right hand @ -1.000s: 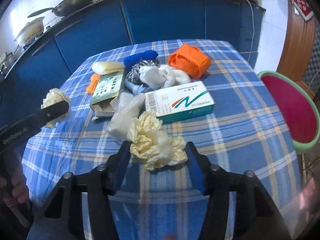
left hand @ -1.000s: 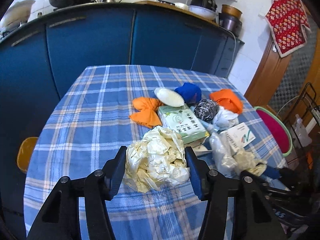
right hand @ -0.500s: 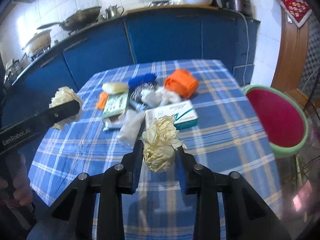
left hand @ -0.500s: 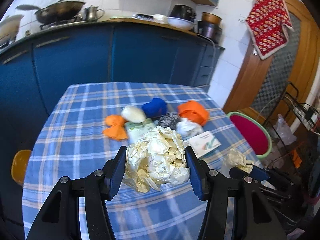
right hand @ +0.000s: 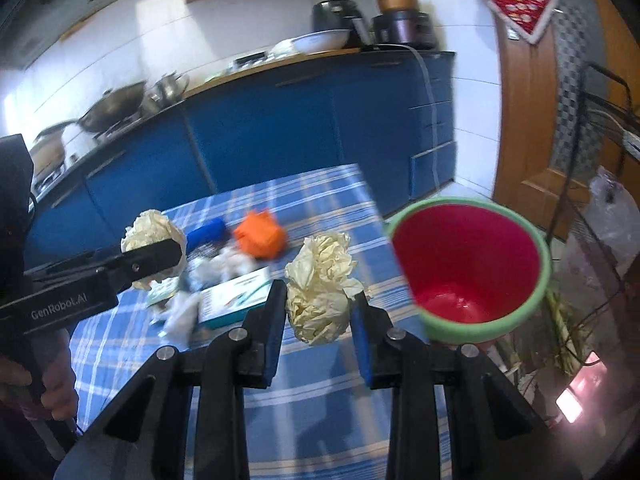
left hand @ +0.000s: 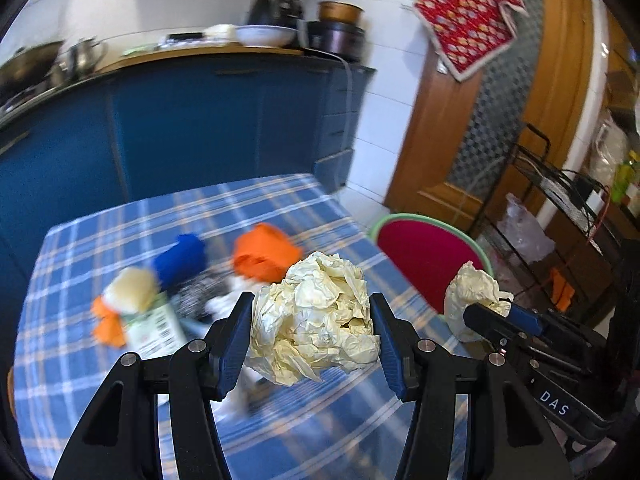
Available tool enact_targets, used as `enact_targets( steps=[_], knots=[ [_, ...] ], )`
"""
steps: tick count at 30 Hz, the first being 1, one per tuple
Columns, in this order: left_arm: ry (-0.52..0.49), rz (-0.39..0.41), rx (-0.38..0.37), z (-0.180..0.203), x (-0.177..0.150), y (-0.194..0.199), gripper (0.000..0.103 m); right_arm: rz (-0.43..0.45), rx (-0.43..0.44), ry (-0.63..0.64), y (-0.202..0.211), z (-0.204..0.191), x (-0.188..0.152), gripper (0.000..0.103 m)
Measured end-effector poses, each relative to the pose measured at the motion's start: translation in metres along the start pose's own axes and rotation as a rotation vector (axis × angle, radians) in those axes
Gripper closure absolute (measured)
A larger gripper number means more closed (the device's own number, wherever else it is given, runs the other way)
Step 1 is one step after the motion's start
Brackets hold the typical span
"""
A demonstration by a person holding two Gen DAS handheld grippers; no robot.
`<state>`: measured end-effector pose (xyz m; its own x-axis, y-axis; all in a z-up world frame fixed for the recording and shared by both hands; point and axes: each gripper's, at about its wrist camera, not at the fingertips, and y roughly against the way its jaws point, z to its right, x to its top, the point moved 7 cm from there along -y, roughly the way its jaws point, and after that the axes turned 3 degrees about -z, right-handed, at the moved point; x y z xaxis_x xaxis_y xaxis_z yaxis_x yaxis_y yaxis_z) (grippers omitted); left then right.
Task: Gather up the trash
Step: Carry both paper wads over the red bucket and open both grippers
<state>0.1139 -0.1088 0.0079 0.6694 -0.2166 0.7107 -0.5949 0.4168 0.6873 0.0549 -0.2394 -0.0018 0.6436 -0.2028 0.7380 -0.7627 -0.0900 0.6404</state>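
Left claw: my left claw [left hand: 312, 344] is closed partway on a big crumpled cream paper ball [left hand: 316, 316], both blue pads pressing its sides.
Right claw: my right claw [right hand: 318, 308] has just been closing, and its jaws now pinch a smaller crumpled cream paper wad [right hand: 320, 288] that a second ago lay loose between them on the cloth.
What has changed: both wads have left the blue-and-white checked bench [left hand: 280, 420] and hang in the air above it; both views have swung from the pile toward the red bin with a green rim [right hand: 468, 264].
What that means: I judge the pickup finished for these two pieces and the carry to the bin under way; neither is over the opening yet.
Look of the trash: both wads are dry, crinkled and light, bulging past the pads, so they should drop freely once I let go.
Bin: it stands just off the bench's far right corner, mouth toward me, nothing visible inside.
Left behind: an orange cloth bundle [right hand: 260, 236], a blue bundle [right hand: 210, 232], a white-and-teal carton [right hand: 236, 300] and blurred scraps remain on the bench.
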Motion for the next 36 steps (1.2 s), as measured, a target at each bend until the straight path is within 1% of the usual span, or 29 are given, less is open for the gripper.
enact_targets(
  steps=[4,7,12,17,20,26,31,34,36],
  knots=[
    [-0.036,-0.029,-0.045,0.034,0.014,-0.025,0.045,0.002,-0.026,-0.038,-0.002,0.033,0.007,0.070],
    [-0.058,-0.052,-0.061,0.051,0.021,-0.041,0.045,-0.001,-0.048,-0.066,-0.007,0.059,0.012,0.070],
    [-0.092,-0.121,-0.105,0.084,0.027,-0.078,0.045,-0.002,-0.085,-0.112,-0.014,0.097,0.016,0.070],
    [-0.133,-0.176,-0.117,0.109,0.030,-0.116,0.045,-0.027,-0.108,-0.165,-0.025,0.131,0.015,0.070],
    [-0.157,-0.205,-0.121,0.121,0.031,-0.137,0.044,-0.052,-0.105,-0.211,-0.036,0.149,0.012,0.070],
    [-0.171,-0.245,-0.115,0.135,0.036,-0.174,0.044,-0.086,-0.114,-0.258,-0.053,0.175,0.011,0.070],
    [-0.172,-0.272,-0.120,0.144,0.039,-0.192,0.041,-0.094,-0.127,-0.276,-0.058,0.188,0.009,0.069],
    [-0.184,-0.288,-0.109,0.149,0.039,-0.201,0.036,-0.100,-0.128,-0.284,-0.060,0.191,0.008,0.069],
    [-0.190,-0.289,-0.096,0.152,0.039,-0.203,0.030,-0.104,-0.132,-0.285,-0.062,0.194,0.008,0.069]
  ],
)
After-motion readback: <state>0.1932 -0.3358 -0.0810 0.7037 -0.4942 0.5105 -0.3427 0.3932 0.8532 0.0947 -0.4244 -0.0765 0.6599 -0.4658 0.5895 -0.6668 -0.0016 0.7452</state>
